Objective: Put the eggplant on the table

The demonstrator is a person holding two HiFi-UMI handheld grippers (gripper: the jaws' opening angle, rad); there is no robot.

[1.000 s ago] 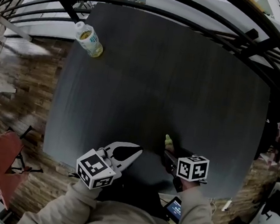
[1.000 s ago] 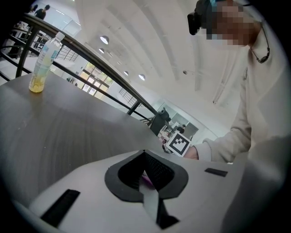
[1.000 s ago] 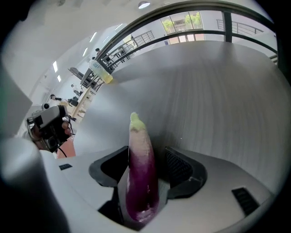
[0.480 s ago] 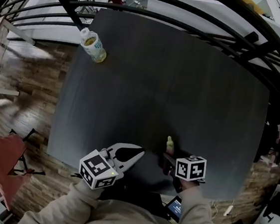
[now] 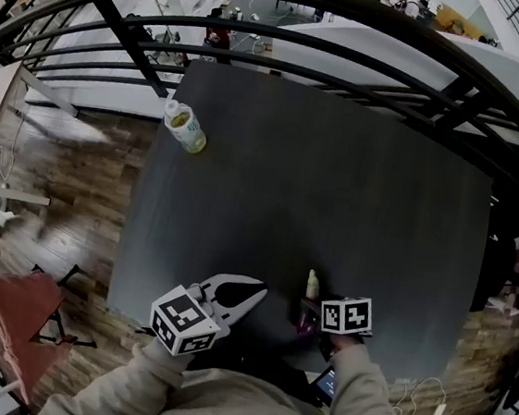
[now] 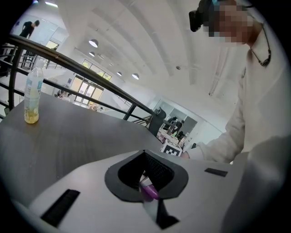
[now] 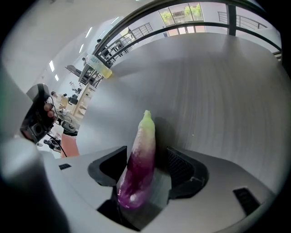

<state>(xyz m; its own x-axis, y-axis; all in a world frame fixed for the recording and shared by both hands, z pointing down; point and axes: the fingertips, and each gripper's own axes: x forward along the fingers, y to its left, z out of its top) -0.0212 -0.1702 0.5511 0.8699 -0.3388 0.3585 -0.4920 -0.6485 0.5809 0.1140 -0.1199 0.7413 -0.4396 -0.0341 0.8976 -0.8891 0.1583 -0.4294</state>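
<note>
The eggplant (image 5: 312,284), purple with a pale green tip, lies on the dark table (image 5: 337,183) near its front edge. In the right gripper view the eggplant (image 7: 138,164) runs lengthways between the jaws, green end pointing away. My right gripper (image 5: 308,308) (image 7: 148,159) is open: its jaws have just been opening, and a gap shows on each side of the eggplant. My left gripper (image 5: 251,294) (image 6: 148,175) hovers just left of it, white fingers meeting at the tip. A small purple patch shows in its slit.
A plastic bottle (image 5: 186,129) with yellowish liquid stands at the table's far left corner, also seen as the bottle (image 6: 32,98) in the left gripper view. Black railings (image 5: 353,36) curve behind the table. Wooden floor and a red chair (image 5: 15,314) lie to the left.
The head view has tilted, so table and bottle sit lower and further right in the picture. The eggplant and both grippers stay near the front edge.
</note>
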